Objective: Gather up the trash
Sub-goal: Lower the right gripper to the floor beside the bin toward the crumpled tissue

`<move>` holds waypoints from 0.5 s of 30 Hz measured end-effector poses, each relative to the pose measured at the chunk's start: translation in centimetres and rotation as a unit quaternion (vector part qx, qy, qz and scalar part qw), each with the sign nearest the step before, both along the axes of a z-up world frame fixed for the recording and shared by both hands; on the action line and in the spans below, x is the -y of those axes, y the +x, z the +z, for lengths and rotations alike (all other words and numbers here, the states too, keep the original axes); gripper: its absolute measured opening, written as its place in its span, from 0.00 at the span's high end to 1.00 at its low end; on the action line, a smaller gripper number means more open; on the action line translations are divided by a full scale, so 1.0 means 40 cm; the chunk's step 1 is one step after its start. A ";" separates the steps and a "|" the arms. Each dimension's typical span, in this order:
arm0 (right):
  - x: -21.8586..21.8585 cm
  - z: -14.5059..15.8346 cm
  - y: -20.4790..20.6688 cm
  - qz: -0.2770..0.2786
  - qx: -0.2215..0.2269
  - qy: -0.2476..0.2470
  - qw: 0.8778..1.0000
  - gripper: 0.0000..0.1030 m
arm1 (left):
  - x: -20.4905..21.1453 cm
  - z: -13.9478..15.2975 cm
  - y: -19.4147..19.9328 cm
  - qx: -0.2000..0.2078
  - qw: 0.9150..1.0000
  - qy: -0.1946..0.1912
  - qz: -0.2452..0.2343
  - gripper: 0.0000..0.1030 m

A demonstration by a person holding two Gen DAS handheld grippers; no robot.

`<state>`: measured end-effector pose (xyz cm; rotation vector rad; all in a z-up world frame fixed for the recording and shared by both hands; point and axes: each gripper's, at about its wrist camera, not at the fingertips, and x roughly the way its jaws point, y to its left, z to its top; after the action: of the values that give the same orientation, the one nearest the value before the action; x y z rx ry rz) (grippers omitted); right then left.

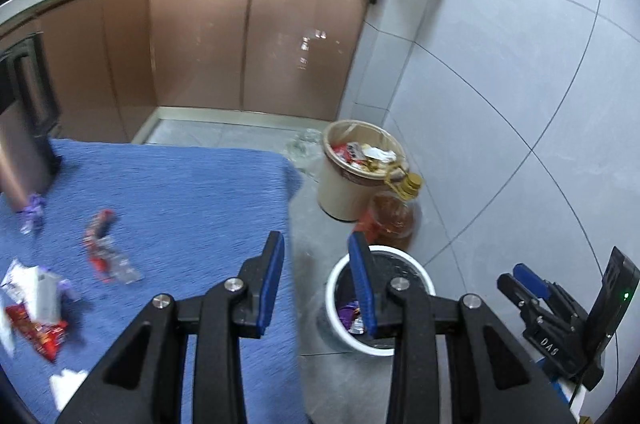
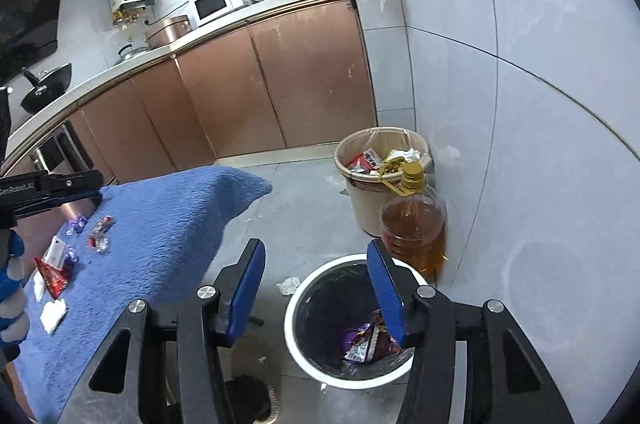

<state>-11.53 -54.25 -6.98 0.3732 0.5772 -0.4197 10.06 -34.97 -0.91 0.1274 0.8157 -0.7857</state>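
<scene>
Candy wrappers lie on a blue towel (image 1: pixel 180 192): a purple one (image 1: pixel 33 210), a red and clear one (image 1: pixel 102 244), a red packet (image 1: pixel 38 330) and white scraps (image 1: pixel 64 384). They also show in the right wrist view (image 2: pixel 52 274). A white bin (image 1: pixel 422 274) with a black liner stands on the floor beside the towel and holds wrappers (image 2: pixel 366 340). My left gripper (image 1: pixel 318 288) is open and empty over the towel's right edge. My right gripper (image 2: pixel 316 290) is open and empty above the bin (image 2: pixel 296 308).
A beige bin (image 2: pixel 360 200) full of trash and a bottle of amber oil (image 2: pixel 414 228) stand against the tiled wall. A crumpled white scrap (image 2: pixel 289 285) lies on the floor. Copper kitchen cabinets (image 1: pixel 248 40) run behind. A steel can (image 1: pixel 22 144) stands at the towel's left.
</scene>
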 end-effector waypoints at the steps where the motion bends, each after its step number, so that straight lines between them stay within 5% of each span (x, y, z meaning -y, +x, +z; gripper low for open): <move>1: -0.011 0.004 -0.001 0.003 0.000 -0.001 1.000 0.51 | -0.018 0.003 -0.002 0.000 1.000 0.000 0.004 0.69; 9: -0.081 0.043 -0.007 0.029 0.000 -0.004 1.000 0.51 | -0.167 -0.014 -0.030 0.019 0.999 0.016 0.038 0.66; 15: -0.105 -0.022 0.059 0.072 -0.028 0.026 0.997 0.51 | -0.241 -0.098 -0.014 0.014 0.996 0.038 0.079 0.61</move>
<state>-9.16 -50.06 -7.87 0.3677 0.6661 -0.2775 9.49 -25.33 -4.83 0.1401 0.8193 -0.6038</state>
